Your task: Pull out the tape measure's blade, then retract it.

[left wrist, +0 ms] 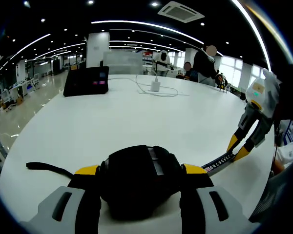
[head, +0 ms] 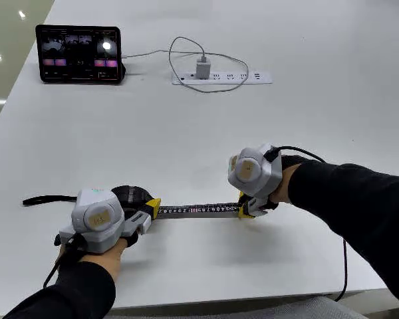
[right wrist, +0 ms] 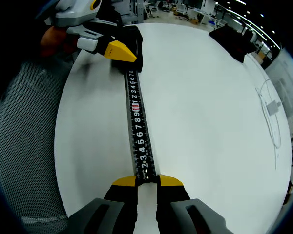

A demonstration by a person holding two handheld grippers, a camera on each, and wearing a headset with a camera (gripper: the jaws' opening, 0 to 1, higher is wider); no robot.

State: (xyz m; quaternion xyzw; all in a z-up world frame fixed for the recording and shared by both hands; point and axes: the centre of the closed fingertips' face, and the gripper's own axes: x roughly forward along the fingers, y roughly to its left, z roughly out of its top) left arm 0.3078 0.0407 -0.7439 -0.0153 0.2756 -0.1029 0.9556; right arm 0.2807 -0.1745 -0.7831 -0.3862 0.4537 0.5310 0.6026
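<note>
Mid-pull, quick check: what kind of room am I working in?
Probably a large open-plan office or lab: long ceiling light strips, rows of desks beyond the white table, and a tablet and power strip on it.

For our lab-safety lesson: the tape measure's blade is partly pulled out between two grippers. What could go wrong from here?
1. The right gripper pinches just the end of the blade; if it slips, the blade could whip back into the case.
2. The left gripper clamps the rounded case at its sides; a harder pull might twist it or drag it loose.
</note>
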